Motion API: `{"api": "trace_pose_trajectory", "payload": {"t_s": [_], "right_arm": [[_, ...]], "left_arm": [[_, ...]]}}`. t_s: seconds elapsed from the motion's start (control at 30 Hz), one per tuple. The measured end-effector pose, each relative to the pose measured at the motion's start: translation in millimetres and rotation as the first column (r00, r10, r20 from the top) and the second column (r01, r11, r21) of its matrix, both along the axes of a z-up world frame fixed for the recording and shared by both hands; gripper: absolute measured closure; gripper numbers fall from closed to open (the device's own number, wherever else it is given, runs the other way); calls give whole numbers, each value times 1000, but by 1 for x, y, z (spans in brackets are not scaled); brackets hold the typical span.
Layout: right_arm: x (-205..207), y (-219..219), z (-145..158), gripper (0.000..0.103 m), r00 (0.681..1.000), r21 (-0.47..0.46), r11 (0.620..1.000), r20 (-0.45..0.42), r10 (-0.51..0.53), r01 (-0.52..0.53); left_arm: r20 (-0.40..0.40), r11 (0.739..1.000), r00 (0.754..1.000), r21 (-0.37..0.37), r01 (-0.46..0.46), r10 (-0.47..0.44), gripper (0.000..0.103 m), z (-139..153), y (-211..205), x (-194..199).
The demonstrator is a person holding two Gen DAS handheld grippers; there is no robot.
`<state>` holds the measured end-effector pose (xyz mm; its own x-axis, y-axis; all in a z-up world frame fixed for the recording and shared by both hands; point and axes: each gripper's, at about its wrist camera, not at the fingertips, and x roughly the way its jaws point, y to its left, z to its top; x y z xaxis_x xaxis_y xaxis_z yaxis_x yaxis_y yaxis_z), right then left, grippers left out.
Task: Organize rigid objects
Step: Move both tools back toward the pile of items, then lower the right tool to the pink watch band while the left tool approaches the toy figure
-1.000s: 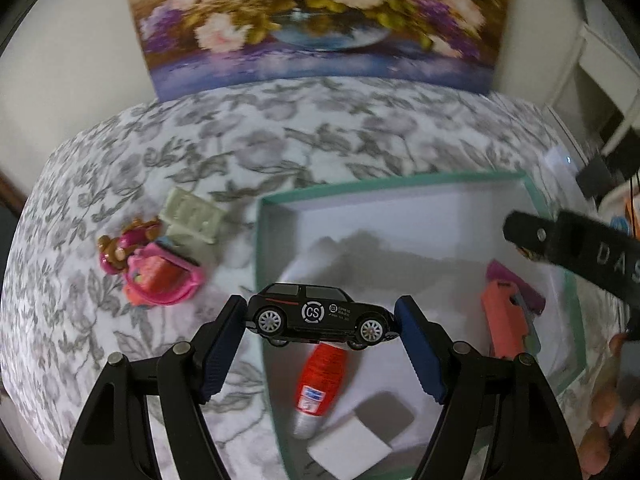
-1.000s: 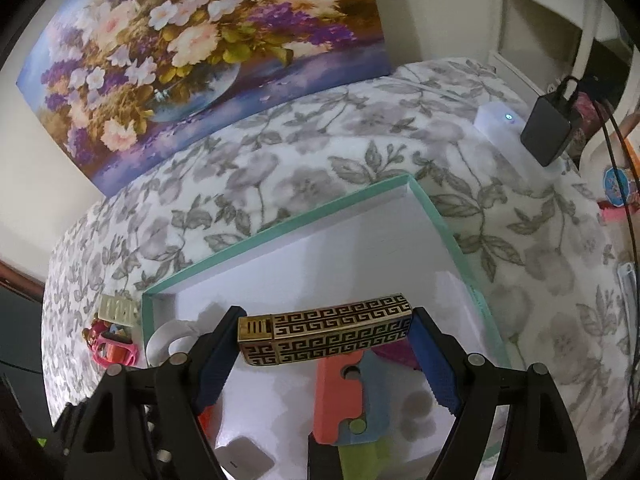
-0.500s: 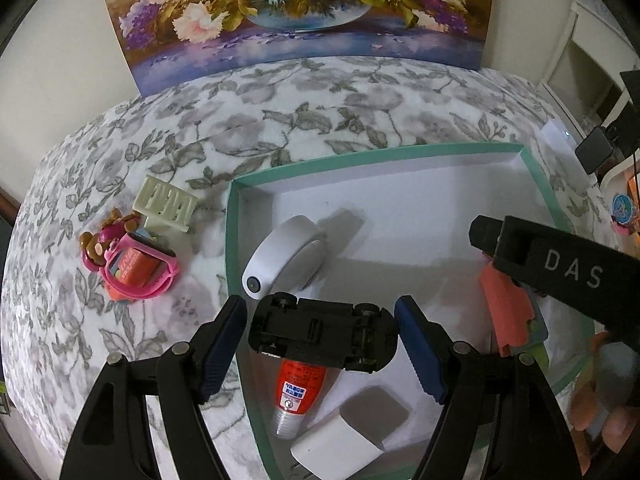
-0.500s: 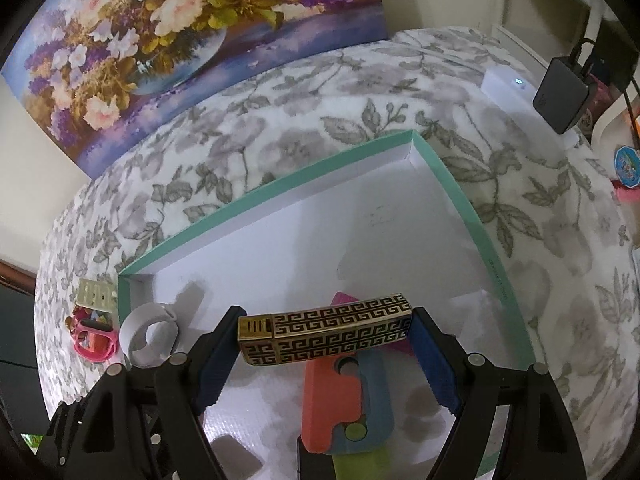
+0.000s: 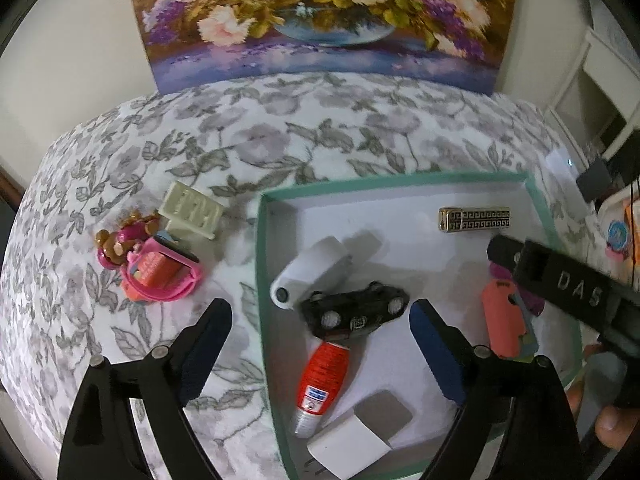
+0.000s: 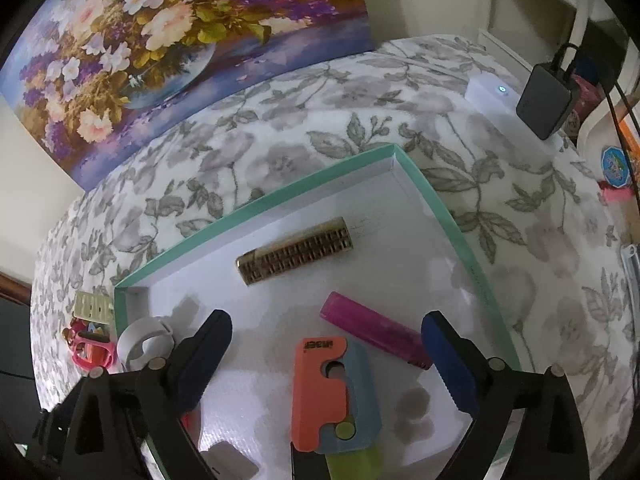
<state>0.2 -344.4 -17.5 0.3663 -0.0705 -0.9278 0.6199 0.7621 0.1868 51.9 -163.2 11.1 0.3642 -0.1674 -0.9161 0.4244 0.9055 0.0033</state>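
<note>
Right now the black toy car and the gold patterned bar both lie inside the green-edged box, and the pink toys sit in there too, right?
Not quite. The pink toys sit outside the green-edged box, on the flowered cloth, as the left wrist view shows. The black toy car and gold patterned bar do lie inside.

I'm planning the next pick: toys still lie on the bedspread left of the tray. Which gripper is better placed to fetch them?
Left. The left gripper, open and empty, straddles the tray's left wall, close to the pink toy and cream piece. The right gripper, also open, hangs over the tray's right side, farther from them.
</note>
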Motion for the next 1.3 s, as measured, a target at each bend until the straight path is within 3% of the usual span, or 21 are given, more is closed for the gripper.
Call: {"api": "trace_pose_trajectory", "payload": {"t_s": [0.23,0.43,0.63,0.8,1.03,1.3], "right_arm": [[1,2,2,0,1000,-25,1000,2,4,-4],[4,5,2,0,1000,-39,999,-5,19,-20],[9,15,10,0,999,-67,997,-9,44,-44],[18,34,40,0,993,-97,992,77,92,-84],[38,78,74,0,966,-144,975,174,191,-167],[69,142,72,0,930,-130,950,205,306,-284]], "left_arm": [[-5,990,991,-36,-136,136,11,7,35,23],[-25,964,966,-61,-260,258,11,6,74,45],[-30,942,945,-71,-327,326,11,6,105,61],[2,919,922,-82,-385,387,11,22,138,75],[23,859,861,-95,-504,508,11,38,199,98],[5,775,777,-87,-626,629,11,35,260,113]]}}
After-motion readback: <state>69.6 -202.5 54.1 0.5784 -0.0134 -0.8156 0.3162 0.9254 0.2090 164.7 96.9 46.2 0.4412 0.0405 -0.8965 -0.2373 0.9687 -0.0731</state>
